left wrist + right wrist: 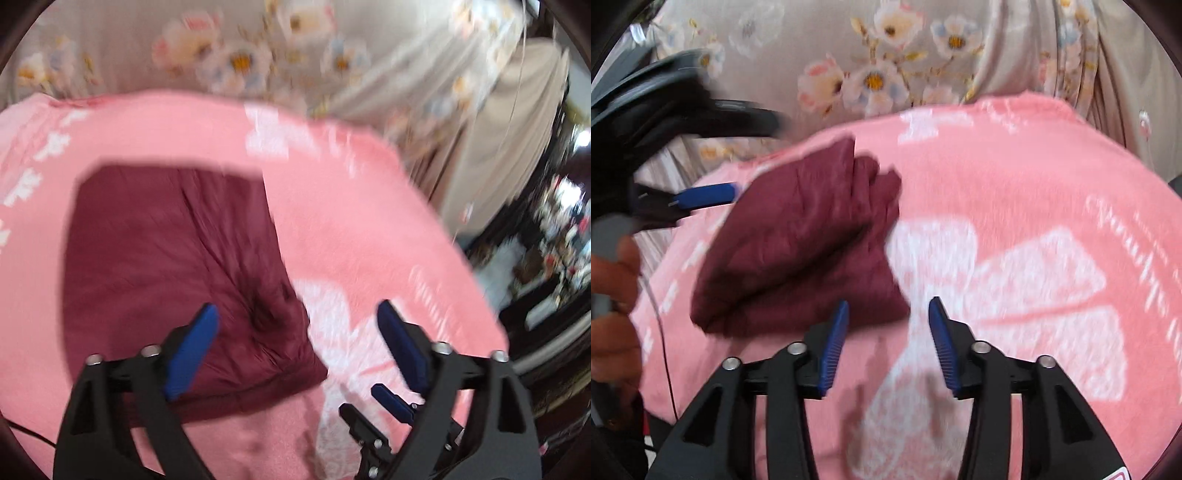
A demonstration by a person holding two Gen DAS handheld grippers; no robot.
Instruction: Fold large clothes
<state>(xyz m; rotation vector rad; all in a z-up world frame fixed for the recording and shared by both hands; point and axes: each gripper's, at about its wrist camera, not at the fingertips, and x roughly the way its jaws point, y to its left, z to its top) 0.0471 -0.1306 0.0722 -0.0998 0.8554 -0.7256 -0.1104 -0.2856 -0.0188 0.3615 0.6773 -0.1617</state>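
Item: maroon garment (801, 243), folded to compact multi-layer bundle, lying on pink blanket (1015, 192), left of centre. Left gripper (295, 325) and right gripper (888, 314): both spread, holding nothing. Status: folding looks approx. complete; perhaps final tidy left.

Both views are evenly and softly lit, with no glare seen. Motion blur is smeared across the pink blanket (369, 229) and floral curtain (886, 66). Faint shadows are cast near the bottom. Fisheye bending and dark vignetting are shown at the edges.
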